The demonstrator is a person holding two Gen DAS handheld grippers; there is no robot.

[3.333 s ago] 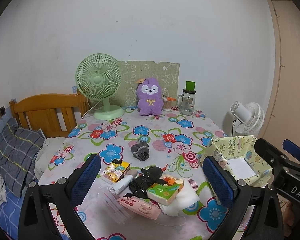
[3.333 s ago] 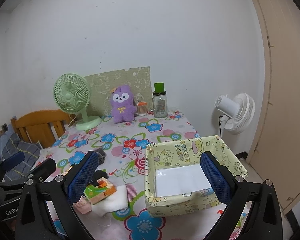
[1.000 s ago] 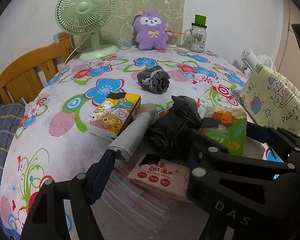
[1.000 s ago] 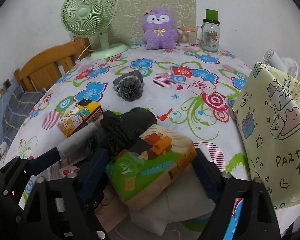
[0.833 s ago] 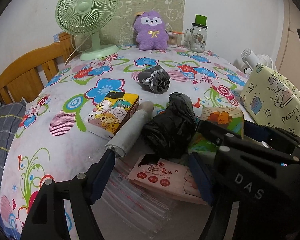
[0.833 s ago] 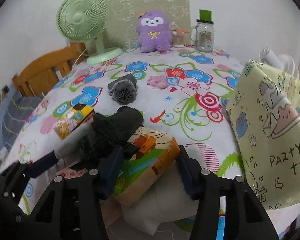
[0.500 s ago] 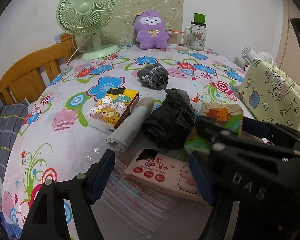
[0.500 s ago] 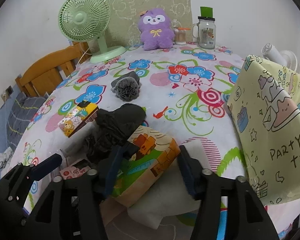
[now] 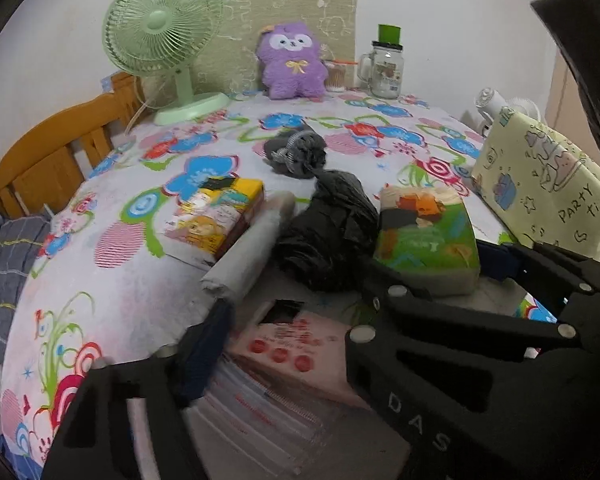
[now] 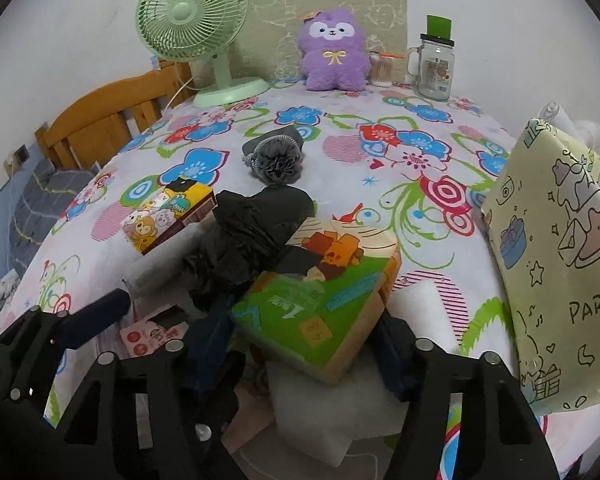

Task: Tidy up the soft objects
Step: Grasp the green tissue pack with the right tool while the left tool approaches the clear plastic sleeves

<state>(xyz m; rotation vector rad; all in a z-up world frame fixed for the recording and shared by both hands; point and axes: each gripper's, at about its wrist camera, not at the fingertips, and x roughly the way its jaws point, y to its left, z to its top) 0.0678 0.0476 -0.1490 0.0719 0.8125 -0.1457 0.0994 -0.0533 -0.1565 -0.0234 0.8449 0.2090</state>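
Observation:
A heap of soft things lies at the table's near edge. My right gripper (image 10: pixel 304 340) straddles the green tissue pack (image 10: pixel 320 300); its jaws are closing and both blue pads touch the pack's sides. My left gripper (image 9: pixel 300 332) hangs over the pink wipes pack (image 9: pixel 296 344), its jaws closing and wide apart. Only its left finger (image 9: pixel 208 340) shows; the right gripper's black body hides the other. A black plastic bag bundle (image 9: pixel 328 232), a grey-white roll (image 9: pixel 248 252) and a cartoon animal box (image 9: pixel 216 216) lie just beyond. Farther off rests a grey fabric ball (image 10: pixel 276 160).
A yellow-green fabric box (image 10: pixel 560 260) stands at the right. A purple plush (image 10: pixel 334 52), green fan (image 10: pixel 196 12) and glass jar (image 10: pixel 434 68) line the back wall. Clear bags (image 9: pixel 260 412) and white padding (image 10: pixel 332 420) lie under the heap. A wooden frame (image 9: pixel 52 148) flanks the left.
Both grippers came down from a high view onto the heap. In the last second the right jaws narrowed onto the green tissue pack. The left jaws narrowed a little.

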